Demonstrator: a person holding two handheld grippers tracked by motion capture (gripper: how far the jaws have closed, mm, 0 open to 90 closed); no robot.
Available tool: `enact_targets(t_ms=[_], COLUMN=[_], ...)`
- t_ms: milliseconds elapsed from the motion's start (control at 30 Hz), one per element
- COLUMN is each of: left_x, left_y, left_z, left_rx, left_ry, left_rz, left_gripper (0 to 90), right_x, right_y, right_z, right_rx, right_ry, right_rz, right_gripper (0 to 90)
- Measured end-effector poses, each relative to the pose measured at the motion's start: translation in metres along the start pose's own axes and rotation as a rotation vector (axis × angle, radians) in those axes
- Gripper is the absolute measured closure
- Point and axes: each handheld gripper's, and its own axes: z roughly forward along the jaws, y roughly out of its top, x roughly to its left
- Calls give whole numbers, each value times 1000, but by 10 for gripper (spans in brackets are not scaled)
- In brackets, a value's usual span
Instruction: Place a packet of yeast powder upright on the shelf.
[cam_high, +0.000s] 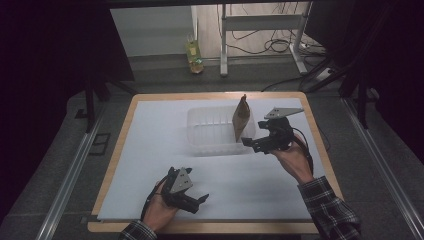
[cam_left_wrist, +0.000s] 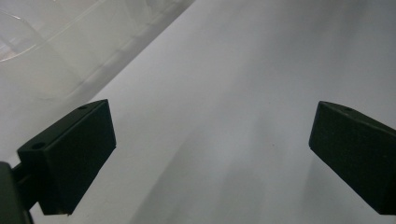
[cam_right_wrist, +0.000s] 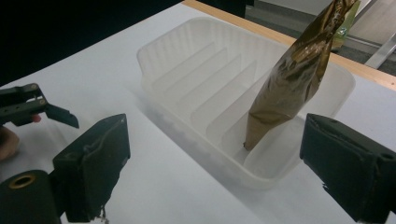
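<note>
Right gripper view shows the ribbed floor of the translucent tray (cam_right_wrist: 196, 70), where the brown pouch (cam_right_wrist: 289, 84) leans upright, free of the right gripper (cam_right_wrist: 212, 175), whose fingers gape empty. High view shows the left gripper (cam_high: 202, 200) nearer the worktop's (cam_high: 150, 150) front edge than the tray, fingers wide, empty.

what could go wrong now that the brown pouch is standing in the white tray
The brown pouch stands tilted on its narrow end in the white tray, leaning toward one wall, so it may topple. The right hand-held gripper is open, just outside the tray's near rim; a careless move could bump the tray and tip the pouch. The left hand-held gripper is open and far off, too far to steady either.
</note>
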Motion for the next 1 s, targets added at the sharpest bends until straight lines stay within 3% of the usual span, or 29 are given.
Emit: enact_targets(t_ms=[567,1000], left_x=[0,0], left_y=[0,0], left_z=[0,-1], left_rx=[0,-5], left_ry=[4,4], left_rz=[1,0], left_gripper=[4,3], right_x=[10,20], right_y=[-30,-60], right_z=[-20,-26], right_rx=[10,30], right_ry=[-4,-6], right_rz=[-17,-70], right_gripper=[53,47])
